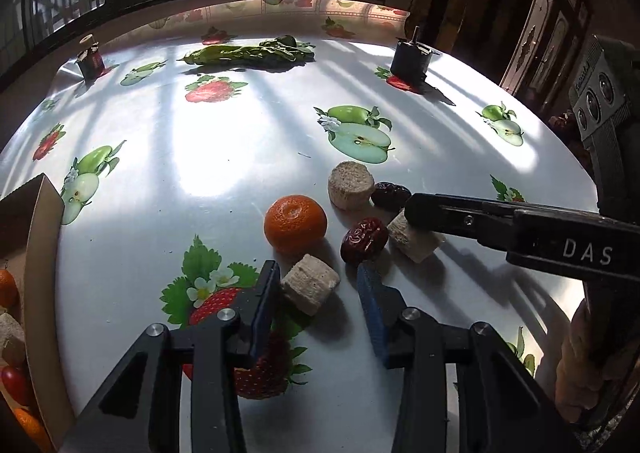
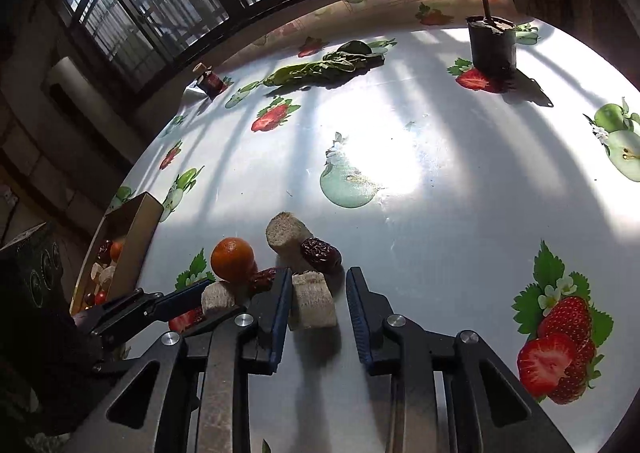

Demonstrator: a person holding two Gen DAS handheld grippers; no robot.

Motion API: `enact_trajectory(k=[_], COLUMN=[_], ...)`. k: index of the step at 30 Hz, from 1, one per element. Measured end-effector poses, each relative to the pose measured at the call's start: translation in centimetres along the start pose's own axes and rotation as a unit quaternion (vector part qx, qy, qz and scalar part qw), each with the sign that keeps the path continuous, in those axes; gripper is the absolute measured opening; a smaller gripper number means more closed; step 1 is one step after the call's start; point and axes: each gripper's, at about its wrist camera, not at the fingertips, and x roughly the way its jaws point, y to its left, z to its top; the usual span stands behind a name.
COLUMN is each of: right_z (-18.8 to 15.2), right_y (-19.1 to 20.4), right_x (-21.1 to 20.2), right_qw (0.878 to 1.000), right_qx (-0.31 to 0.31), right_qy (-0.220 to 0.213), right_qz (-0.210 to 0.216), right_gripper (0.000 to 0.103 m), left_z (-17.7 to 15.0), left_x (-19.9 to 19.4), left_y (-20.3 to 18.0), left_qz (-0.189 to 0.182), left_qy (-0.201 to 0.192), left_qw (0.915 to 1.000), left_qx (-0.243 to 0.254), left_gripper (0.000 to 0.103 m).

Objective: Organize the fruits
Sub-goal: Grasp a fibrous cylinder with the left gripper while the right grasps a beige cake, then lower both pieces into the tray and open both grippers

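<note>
On the fruit-print table lie an orange mandarin (image 1: 295,224) (image 2: 232,258), two dark red dates (image 1: 364,240) (image 1: 390,195) and three beige fibrous chunks (image 1: 351,185) (image 1: 310,284) (image 1: 414,239). My left gripper (image 1: 316,279) is open, its fingers either side of the nearest chunk. My right gripper (image 2: 318,289) is open around another chunk (image 2: 312,305), with a date (image 2: 321,252) just beyond. In the left wrist view the right gripper (image 1: 416,213) reaches in from the right over that chunk.
A cardboard box (image 1: 38,237) (image 2: 132,237) at the left holds mandarins, dates and chunks. Leafy greens (image 1: 248,53) lie at the far side. A dark pot (image 1: 410,61) (image 2: 492,45) and a small spool (image 1: 90,61) stand at the far edge.
</note>
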Motion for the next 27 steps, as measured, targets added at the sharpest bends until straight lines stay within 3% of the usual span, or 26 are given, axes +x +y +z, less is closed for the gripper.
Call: enact_trajectory(k=[4, 6, 11, 14, 16, 24, 27], right_z=[-0.3, -0.7, -1.4, -1.6, -1.6, -1.6, -1.6], right_y=[0.3, 0.8, 2.6, 3.1, 3.1, 2.5, 2.5], right_x=[0.7, 1.1, 1.4, 1.5, 1.6, 1.0, 0.3], right_qw=[1.000, 1.000, 0.998, 0.997, 0.996, 0.997, 0.997], right_qx=[0.004, -0.004, -0.050, -0.068, -0.069, -0.056, -0.052], right_qy=[0.010, 0.011, 0.005, 0.003, 0.003, -0.009, -0.022], right_qz=[0.012, 0.006, -0.027, -0.046, -0.053, -0.055, -0.053], right_gripper=[0.037, 0.042, 0.042, 0.039, 0.029, 0.029, 0.029], left_z=[-0.4, -0.5, -0.8, -0.8, -0.8, -0.7, -0.9], left_x=[-0.4, -0.5, -0.5, -0.5, -0.5, -0.8, -3.2], left_y=[0.8, 1.1, 1.2, 0.8, 0.7, 1.3, 2.1], left_qz=[-0.015, -0.018, -0.020, -0.020, -0.022, -0.018, -0.027], left_qy=[-0.008, -0.010, -0.016, -0.018, -0.017, -0.017, -0.033], left_qw=[0.9997, 0.9995, 0.9994, 0.9995, 0.9995, 0.9991, 0.9971], left_qx=[-0.020, -0.024, -0.025, -0.015, -0.013, -0.035, -0.063], left_gripper=[0.029, 0.029, 0.029, 0.029, 0.029, 0.029, 0.029])
